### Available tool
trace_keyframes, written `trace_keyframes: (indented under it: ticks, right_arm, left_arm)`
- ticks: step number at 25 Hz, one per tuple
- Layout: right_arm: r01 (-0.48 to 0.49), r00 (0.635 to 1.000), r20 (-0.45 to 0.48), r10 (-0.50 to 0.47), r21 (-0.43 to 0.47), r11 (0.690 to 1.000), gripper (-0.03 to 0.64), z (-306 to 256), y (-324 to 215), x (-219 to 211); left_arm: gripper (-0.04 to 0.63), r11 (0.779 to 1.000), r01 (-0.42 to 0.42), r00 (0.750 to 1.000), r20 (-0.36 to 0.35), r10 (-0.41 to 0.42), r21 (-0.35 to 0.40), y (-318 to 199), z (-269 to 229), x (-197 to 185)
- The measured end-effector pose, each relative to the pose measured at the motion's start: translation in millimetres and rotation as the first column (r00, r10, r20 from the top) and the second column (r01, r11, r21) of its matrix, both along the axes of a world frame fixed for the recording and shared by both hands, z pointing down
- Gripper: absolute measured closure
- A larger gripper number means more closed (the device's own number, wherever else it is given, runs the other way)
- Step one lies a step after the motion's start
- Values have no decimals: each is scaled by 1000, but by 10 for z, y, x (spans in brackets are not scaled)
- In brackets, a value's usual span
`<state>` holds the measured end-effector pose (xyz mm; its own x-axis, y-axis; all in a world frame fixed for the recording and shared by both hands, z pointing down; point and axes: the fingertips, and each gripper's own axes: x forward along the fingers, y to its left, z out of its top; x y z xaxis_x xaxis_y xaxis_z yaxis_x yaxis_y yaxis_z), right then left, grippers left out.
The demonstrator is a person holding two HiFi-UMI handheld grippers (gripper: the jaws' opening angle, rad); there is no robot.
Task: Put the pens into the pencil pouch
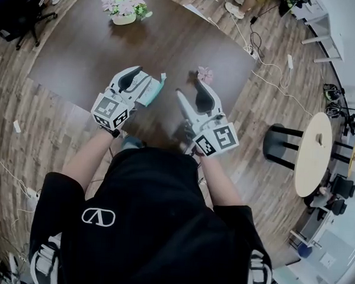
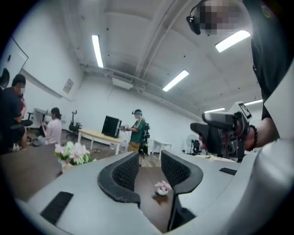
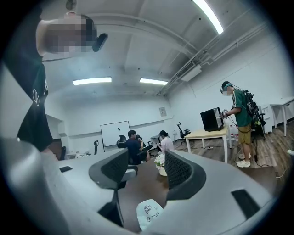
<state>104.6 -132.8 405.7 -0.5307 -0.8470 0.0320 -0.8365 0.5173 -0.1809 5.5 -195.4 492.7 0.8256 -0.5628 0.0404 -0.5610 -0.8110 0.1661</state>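
The pencil pouch (image 1: pixel 153 91), white with teal edges, lies on the dark brown table (image 1: pixel 81 50) just beyond my left gripper (image 1: pixel 146 76). In the right gripper view the pouch (image 3: pixel 149 213) shows low down, below the jaws. Held level above the table, my left gripper (image 2: pixel 149 158) is open with nothing between its fingers. My right gripper (image 1: pixel 190 88) hovers beside it to the right, also open and empty (image 3: pixel 146 158). No pen shows in any view.
A pot of pink flowers (image 1: pixel 125 8) stands at the table's far side, and a small pink flower (image 1: pixel 205 73) near the right edge. To the right are a round table (image 1: pixel 314 153), a black stool (image 1: pixel 278 144) and floor cables. Several people (image 3: pixel 133 147) are across the room.
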Motion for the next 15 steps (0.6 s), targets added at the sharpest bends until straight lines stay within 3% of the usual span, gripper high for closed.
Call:
trace_keyframes:
  ticks: [4, 9, 15]
  right_arm:
    - [15, 1000, 7, -15, 26, 1000, 379, -93, -26, -85]
    - [41, 999, -1, -41, 57, 998, 395, -210, 17, -215]
    - [82, 993, -89, -72, 113, 990, 455, -301, 55, -444]
  left_arm:
    - [449, 991, 55, 997, -61, -47, 123, 120, -735, -281]
    - [458, 963, 115, 992, -84, -97, 243, 374, -1315, -566]
    - [572, 924, 175, 984, -101, -150, 341, 580, -1608, -774]
